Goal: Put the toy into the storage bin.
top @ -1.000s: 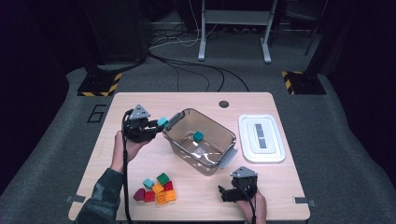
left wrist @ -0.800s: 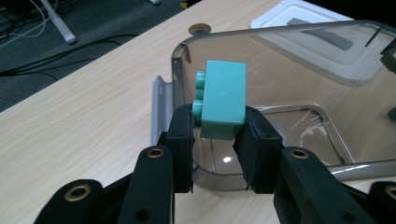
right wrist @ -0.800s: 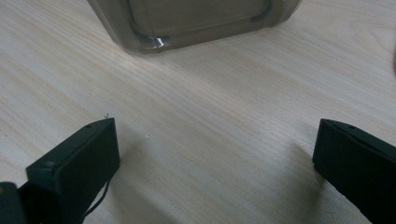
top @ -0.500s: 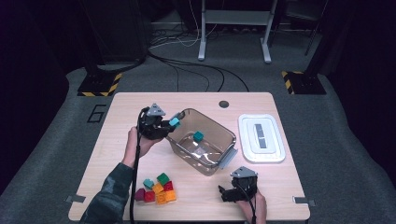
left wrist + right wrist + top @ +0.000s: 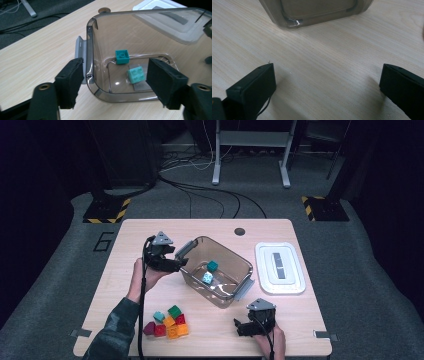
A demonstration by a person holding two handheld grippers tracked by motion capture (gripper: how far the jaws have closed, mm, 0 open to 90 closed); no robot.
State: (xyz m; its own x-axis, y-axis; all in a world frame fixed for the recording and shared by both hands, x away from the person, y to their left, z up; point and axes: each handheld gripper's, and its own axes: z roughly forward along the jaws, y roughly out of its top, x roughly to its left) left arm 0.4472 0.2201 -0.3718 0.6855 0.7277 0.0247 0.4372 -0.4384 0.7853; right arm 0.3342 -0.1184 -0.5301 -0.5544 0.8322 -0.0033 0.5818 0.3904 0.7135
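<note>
A small light-turquoise studded plastic brick (image 5: 136, 75) lies on the floor of the clear smoky-brown plastic tub (image 5: 235, 292), close beside a darker teal studded brick (image 5: 122, 56) that rests a little farther in; the two sit near each other without clearly touching. The tub stands slanted on the middle of the pale wooden table (image 5: 125, 240), with grey latch handles at its two ends. The left gripper (image 5: 176, 265) hangs at the tub's near-left corner, its jaws having just been opening, now parted on either side of that corner wall with nothing pinched between the pads; the light brick lies free below them. In front of the tub, toward the person, a cluster of coloured bricks (image 5: 167, 322) in green, red, orange, teal and maroon sits huddled on the table. The tub's white rectangular lid (image 5: 280, 268) lies flat to the right, well apart. The right gripper (image 5: 246, 327) rests low on the table near the front edge, released, its jaws spread wide over bare wood.
</note>
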